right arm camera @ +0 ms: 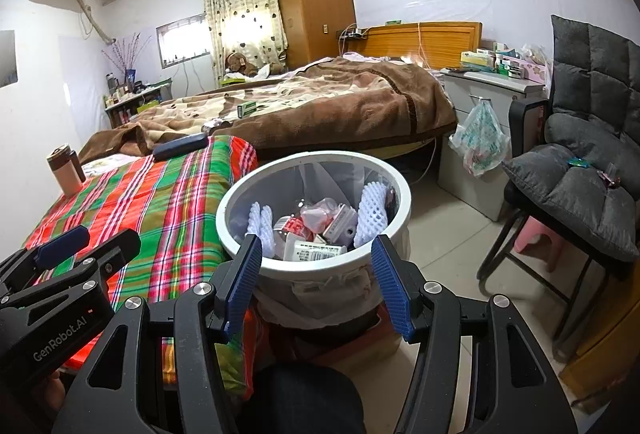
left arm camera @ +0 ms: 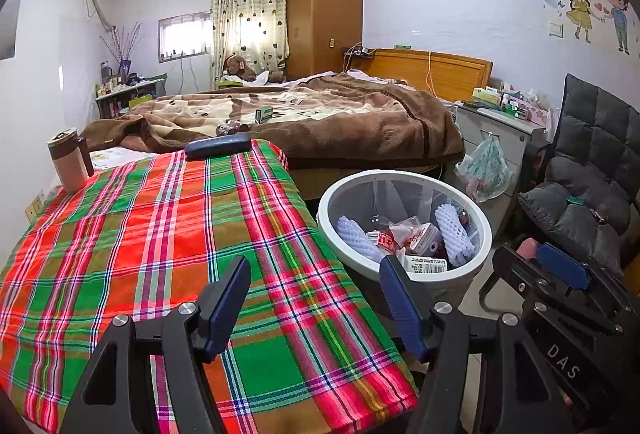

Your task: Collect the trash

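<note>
White bin [right arm camera: 400, 190] is being filled with trash.
Both grippers' jaws are being held released, empty; chair wrappers [right arm camera: 580, 163] are being left.

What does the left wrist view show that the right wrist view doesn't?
Left wrist only: the near part of the plaid cloth under the open, empty left gripper.

Right wrist only: the bin's outer wall with the liner folded over it, a dark knee below, the chair legs and a pink stool on the floor.

Both: the bin with foam nets and wrappers, the tumbler, the dark case, the bed, the hanging bag, and the open, empty right gripper.
</note>
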The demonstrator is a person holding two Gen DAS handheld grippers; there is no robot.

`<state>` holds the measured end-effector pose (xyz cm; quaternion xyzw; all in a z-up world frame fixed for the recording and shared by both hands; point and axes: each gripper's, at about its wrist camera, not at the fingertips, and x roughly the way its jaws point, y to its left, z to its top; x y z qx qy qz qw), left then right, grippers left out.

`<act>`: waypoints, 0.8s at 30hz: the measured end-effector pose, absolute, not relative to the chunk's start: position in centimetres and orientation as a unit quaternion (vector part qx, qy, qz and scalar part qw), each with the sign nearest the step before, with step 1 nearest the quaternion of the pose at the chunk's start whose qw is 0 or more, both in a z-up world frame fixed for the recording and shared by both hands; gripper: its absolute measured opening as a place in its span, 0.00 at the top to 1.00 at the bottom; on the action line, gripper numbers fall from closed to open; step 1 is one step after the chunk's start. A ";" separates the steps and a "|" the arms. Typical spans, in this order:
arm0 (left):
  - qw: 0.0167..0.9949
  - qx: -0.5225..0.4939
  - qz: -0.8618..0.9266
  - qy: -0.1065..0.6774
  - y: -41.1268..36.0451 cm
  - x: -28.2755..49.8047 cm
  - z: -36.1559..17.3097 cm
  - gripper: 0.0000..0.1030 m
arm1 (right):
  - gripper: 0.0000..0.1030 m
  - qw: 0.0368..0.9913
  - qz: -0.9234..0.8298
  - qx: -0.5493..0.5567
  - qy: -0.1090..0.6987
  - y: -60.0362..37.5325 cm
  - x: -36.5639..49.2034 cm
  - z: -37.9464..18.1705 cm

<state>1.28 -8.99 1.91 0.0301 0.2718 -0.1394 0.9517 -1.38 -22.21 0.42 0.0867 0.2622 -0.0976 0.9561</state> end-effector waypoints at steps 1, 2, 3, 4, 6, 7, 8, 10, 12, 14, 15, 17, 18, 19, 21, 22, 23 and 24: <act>0.952 0.030 -0.140 0.272 -9.0 1.3 1.9 0.36 | 0.43 0.956 -0.098 0.088 0.263 -22.2 -1.3 0.4; 0.952 0.030 -0.139 0.272 -9.0 1.3 1.9 0.36 | 0.43 0.956 -0.098 0.088 0.262 -22.2 -1.4 0.4; 0.952 0.030 -0.139 0.272 -9.0 1.3 1.9 0.36 | 0.43 0.956 -0.098 0.087 0.262 -22.2 -1.3 0.4; 0.952 0.030 -0.139 0.271 -9.0 1.3 1.9 0.36 | 0.43 0.956 -0.098 0.087 0.262 -22.1 -1.3 0.4; 0.952 0.030 -0.139 0.273 -9.0 1.3 1.9 0.36 | 0.43 0.956 -0.098 0.087 0.261 -22.1 -1.4 0.5; 0.951 0.030 -0.139 0.273 -9.0 1.3 1.9 0.36 | 0.43 0.956 -0.098 0.087 0.261 -22.1 -1.3 0.4; 0.952 0.029 -0.139 0.272 -9.0 1.3 1.9 0.36 | 0.43 0.956 -0.098 0.087 0.262 -22.1 -1.3 0.4; 0.952 0.029 -0.139 0.273 -9.0 1.3 1.8 0.36 | 0.43 0.956 -0.098 0.087 0.261 -22.1 -1.4 0.4; 0.952 0.029 -0.140 0.272 -9.0 1.2 1.8 0.36 | 0.43 0.957 -0.098 0.086 0.261 -22.1 -1.4 0.5; 0.952 0.029 -0.140 0.272 -9.0 1.2 1.8 0.36 | 0.43 0.956 -0.098 0.086 0.261 -22.1 -1.4 0.5; 0.951 0.029 -0.140 0.272 -9.0 1.2 1.8 0.36 | 0.43 0.956 -0.098 0.087 0.261 -22.0 -1.4 0.5; 0.952 0.029 -0.141 0.272 -9.0 1.2 1.8 0.36 | 0.43 0.957 -0.097 0.085 0.261 -22.1 -1.4 0.5; 0.951 0.030 -0.141 0.272 -9.1 1.2 1.9 0.36 | 0.43 0.957 -0.097 0.085 0.261 -22.0 -1.4 0.5; 0.952 0.030 -0.140 0.272 -9.1 1.2 1.9 0.36 | 0.43 0.956 -0.098 0.085 0.261 -22.0 -1.4 0.5; 0.952 0.028 -0.139 0.272 -9.0 1.1 1.9 0.36 | 0.43 0.957 -0.097 0.085 0.261 -22.0 -1.4 0.5; 0.952 0.028 -0.140 0.272 -9.1 1.1 1.9 0.36 | 0.43 0.957 -0.097 0.085 0.261 -22.0 -1.4 0.6; 0.952 0.028 -0.140 0.271 -9.1 1.1 1.9 0.36 | 0.43 0.957 -0.097 0.085 0.261 -22.0 -1.4 0.6; 0.952 0.028 -0.139 0.272 -9.0 1.1 1.9 0.36 | 0.43 0.957 -0.097 0.085 0.262 -22.0 -1.4 0.5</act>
